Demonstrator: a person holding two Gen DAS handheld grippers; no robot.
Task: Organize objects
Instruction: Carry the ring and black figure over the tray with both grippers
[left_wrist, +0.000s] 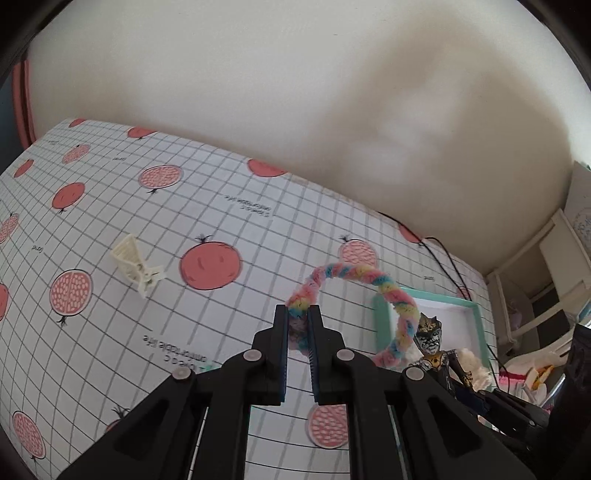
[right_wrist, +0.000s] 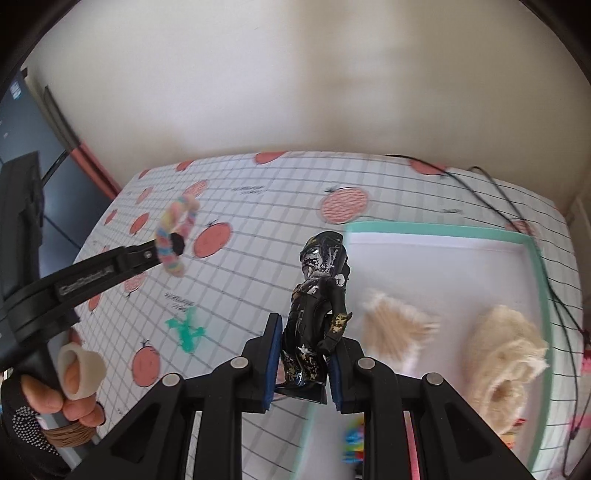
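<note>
My left gripper (left_wrist: 297, 314) is shut on a pastel twisted pipe-cleaner loop (left_wrist: 354, 275), which arches up and to the right above the table; from the right wrist view the same loop (right_wrist: 173, 236) hangs in that gripper (right_wrist: 173, 244) at the left. My right gripper (right_wrist: 303, 358) is shut on a black, silver and gold toy figure (right_wrist: 317, 306), held upright by its legs and base; the figure (left_wrist: 434, 343) also shows at the lower right of the left wrist view. A mint-rimmed white tray (right_wrist: 436, 225) lies just right of the figure.
A small cream toy chair (left_wrist: 138, 266) lies on the pomegranate-print tablecloth (left_wrist: 110, 332). A green plastic piece (right_wrist: 186, 328) lies on the cloth. Cream fluffy items (right_wrist: 506, 354) and a bundle of sticks (right_wrist: 395, 321) sit in the tray. Black cables (right_wrist: 517, 206) run along the far right edge.
</note>
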